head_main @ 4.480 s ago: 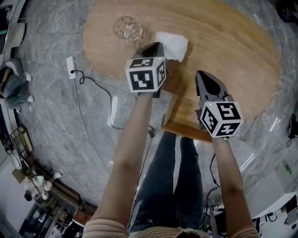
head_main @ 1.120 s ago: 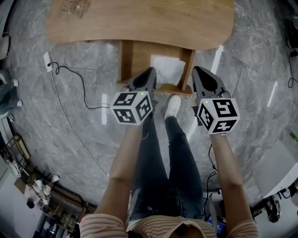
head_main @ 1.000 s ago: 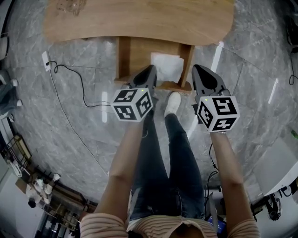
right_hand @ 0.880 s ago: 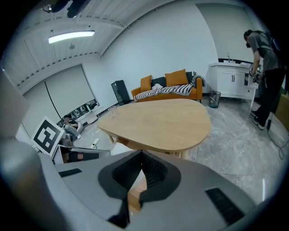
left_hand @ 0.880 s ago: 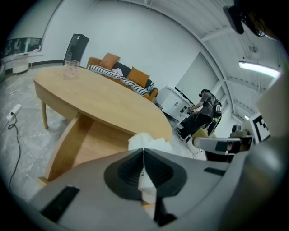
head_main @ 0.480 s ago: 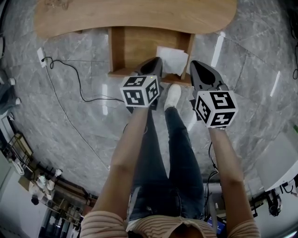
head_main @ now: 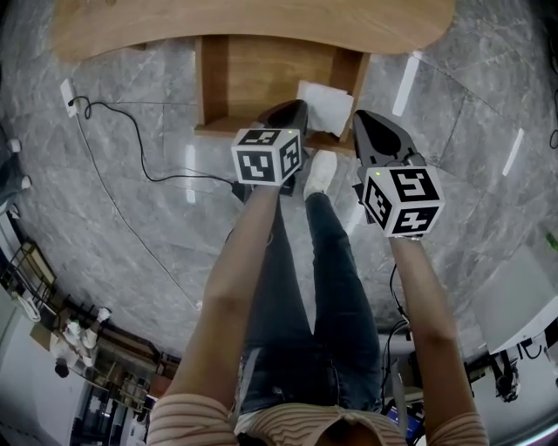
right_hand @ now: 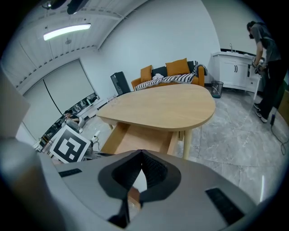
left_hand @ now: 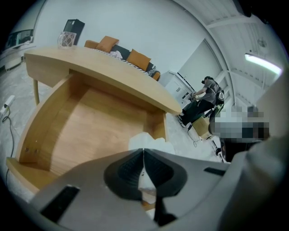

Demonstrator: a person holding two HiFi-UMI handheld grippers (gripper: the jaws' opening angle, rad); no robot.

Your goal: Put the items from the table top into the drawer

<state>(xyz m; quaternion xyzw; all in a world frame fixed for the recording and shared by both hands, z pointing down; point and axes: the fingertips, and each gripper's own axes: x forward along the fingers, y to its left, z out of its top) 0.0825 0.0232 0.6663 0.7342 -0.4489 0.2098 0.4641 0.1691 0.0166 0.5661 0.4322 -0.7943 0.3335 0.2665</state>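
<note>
The wooden drawer [head_main: 261,78] stands pulled out from under the oval table [head_main: 253,22]. A crumpled white cloth [head_main: 327,104] lies in its right front corner. My left gripper [head_main: 292,109] is shut with nothing in it, its tip just over the drawer's front edge beside the cloth. In the left gripper view the shut left gripper [left_hand: 143,151] points into the drawer [left_hand: 86,131], with the cloth [left_hand: 151,143] right behind the tips. A clear glass [left_hand: 67,39] stands on the table's far left end. My right gripper [head_main: 366,122] [right_hand: 141,152] is shut and empty, at the drawer's right front corner.
A white power strip [head_main: 70,91] with a black cable [head_main: 131,148] lies on the grey marble floor left of the drawer. The person's legs and a white shoe [head_main: 321,174] are below the drawer front. A sofa [right_hand: 167,72] and a person at a counter [right_hand: 266,67] are far behind.
My left gripper has dropped and moved right toward the cloth in the drawer. The right gripper has sunk a little. The table top has slid toward the picture's top edge.
</note>
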